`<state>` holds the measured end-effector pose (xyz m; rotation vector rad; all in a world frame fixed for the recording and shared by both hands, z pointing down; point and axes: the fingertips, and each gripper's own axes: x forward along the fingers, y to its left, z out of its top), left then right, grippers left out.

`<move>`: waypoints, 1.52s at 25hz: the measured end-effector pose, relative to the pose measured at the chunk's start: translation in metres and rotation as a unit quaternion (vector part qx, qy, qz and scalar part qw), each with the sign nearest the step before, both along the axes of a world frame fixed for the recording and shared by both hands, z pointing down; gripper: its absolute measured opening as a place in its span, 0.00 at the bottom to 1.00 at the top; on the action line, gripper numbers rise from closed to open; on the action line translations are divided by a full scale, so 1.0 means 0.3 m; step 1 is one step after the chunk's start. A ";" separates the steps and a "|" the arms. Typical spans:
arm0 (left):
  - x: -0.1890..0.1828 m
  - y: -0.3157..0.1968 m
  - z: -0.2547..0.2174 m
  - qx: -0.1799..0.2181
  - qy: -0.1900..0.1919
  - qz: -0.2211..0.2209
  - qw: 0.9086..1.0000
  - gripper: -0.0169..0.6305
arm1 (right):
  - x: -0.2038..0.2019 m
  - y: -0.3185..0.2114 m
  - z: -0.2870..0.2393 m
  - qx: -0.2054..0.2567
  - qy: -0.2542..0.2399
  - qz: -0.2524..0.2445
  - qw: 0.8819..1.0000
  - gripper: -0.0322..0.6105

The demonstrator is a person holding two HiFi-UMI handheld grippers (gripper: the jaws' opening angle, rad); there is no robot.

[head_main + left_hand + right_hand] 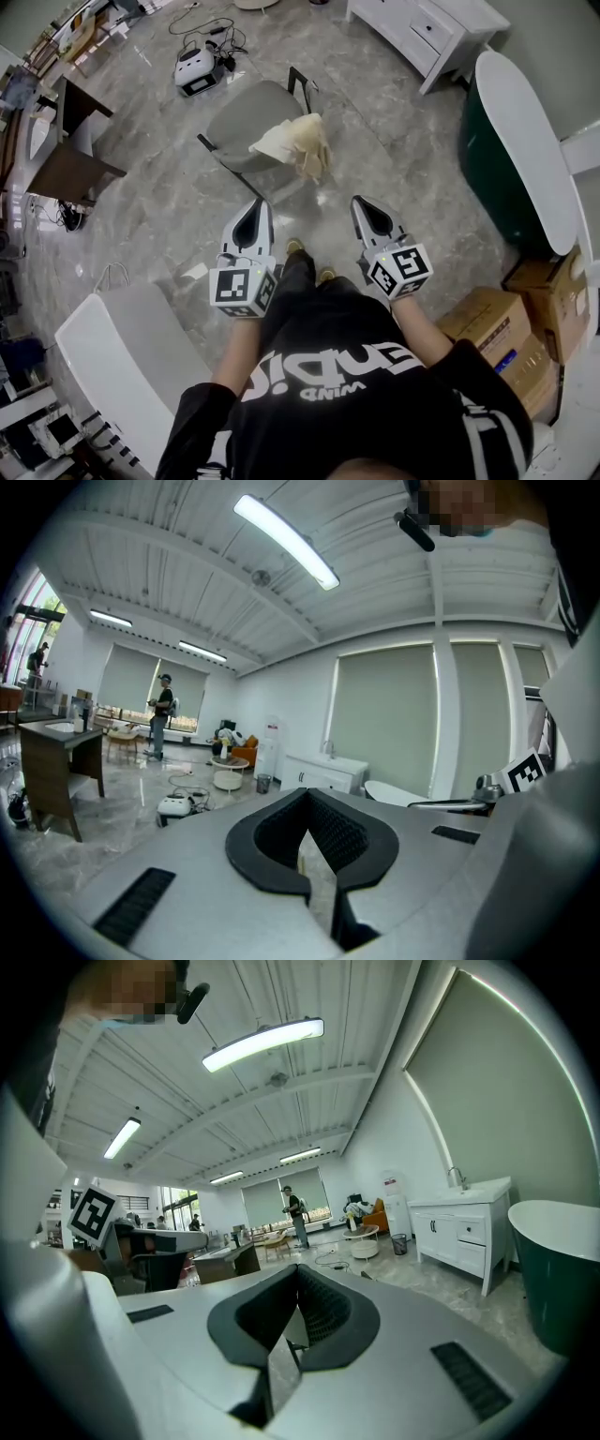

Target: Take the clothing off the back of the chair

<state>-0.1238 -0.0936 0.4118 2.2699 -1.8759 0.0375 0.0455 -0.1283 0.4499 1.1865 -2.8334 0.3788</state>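
**Both grippers shut and empty, clothing still draped on the chair ahead**

You hold the left gripper (257, 210) and the right gripper (362, 206) side by side on your side of the chair (246, 117), well apart from it. Both point toward it and sit nearly level. Each gripper's own view shows its jaws pressed together with nothing caught between them, only floor and room beyond. That suits an approach: you have nothing to carry, and the pair held level keeps both tools aimed at the same target.

The cream clothing (298, 142) lies over the chair's near side, which looks to be its back. Part of it rests against the edge of the grey seat and the rest hangs down toward the floor. It is bunched rather than spread flat, so its upper folds probably offer an easy pinch. From where you stand it sits roughly between the lines of your two grippers, so either one could take it.

No contact has been made, so the removal itself has not begun. You will likely need to close the gap to the chair and part the jaws before they meet the cloth. Lift upward off the back rather than pulling toward you, since a sideways tug could snag the fabric on the chair's black frame (302, 89) or drag the chair.
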 end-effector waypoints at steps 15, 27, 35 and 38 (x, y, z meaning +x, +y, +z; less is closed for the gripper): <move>-0.191 -0.373 0.002 -0.011 -0.004 0.089 0.996 0.05 | -0.228 -0.322 -0.079 0.026 0.006 0.049 0.998 0.07; -0.154 -0.510 0.032 -0.024 0.011 0.119 0.993 0.05 | -0.258 -0.397 -0.121 0.037 -0.018 -0.003 0.999 0.45; -0.118 -0.557 0.048 -0.029 0.013 0.118 0.993 0.05 | -0.281 -0.431 -0.063 0.026 -0.004 -0.050 0.998 0.53; -0.106 -0.564 0.055 -0.032 0.011 0.117 0.993 0.05 | -0.284 -0.455 -0.011 0.013 0.003 -0.059 0.998 0.53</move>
